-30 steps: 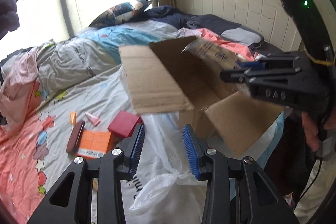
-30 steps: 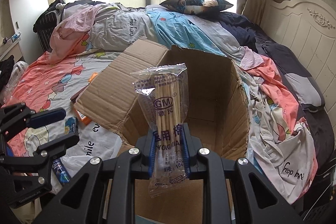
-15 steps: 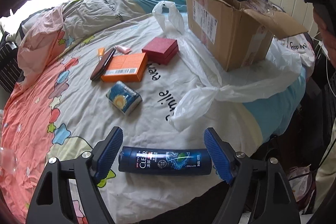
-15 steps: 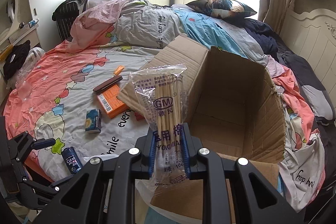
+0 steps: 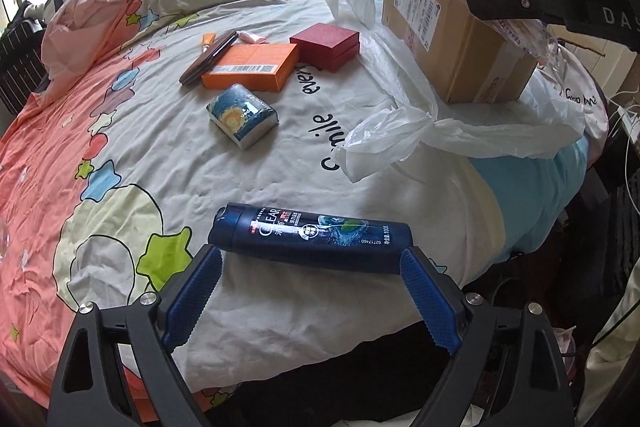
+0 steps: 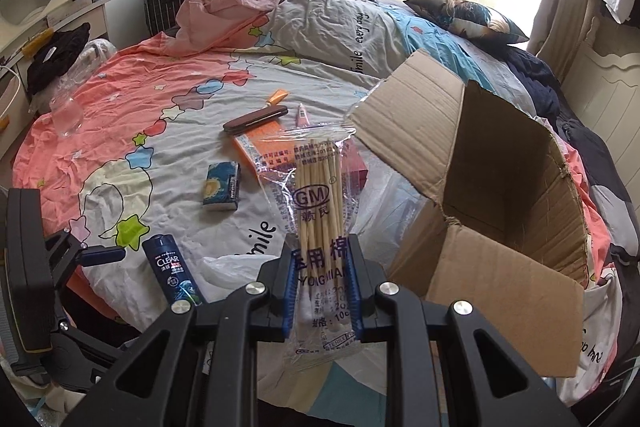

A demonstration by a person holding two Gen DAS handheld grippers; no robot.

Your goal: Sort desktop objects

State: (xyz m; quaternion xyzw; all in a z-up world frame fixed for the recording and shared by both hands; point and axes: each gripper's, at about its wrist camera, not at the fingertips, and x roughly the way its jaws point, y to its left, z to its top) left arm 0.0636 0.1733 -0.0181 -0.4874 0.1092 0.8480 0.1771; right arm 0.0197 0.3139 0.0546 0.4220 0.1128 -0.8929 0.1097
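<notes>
Left gripper (image 5: 310, 291) spread wide, straddling the shampoo bottle (image 5: 310, 241) lying on the bed (image 5: 280, 187) nearest the edge; pads not closed on it. Right gripper (image 6: 322, 285) clamped on the cotton swab packet (image 6: 318, 211), held just beside the cardboard box (image 6: 500, 195), not over its opening. Box interior, as far as visible, looks empty. Beyond the bottle: tissue pack (image 5: 243, 115), then orange box (image 5: 252, 66), red box (image 5: 325, 46), dark wallet (image 5: 206, 63), two small tubes farthest. Judgement: sorting barely begun; everything left.
</notes>
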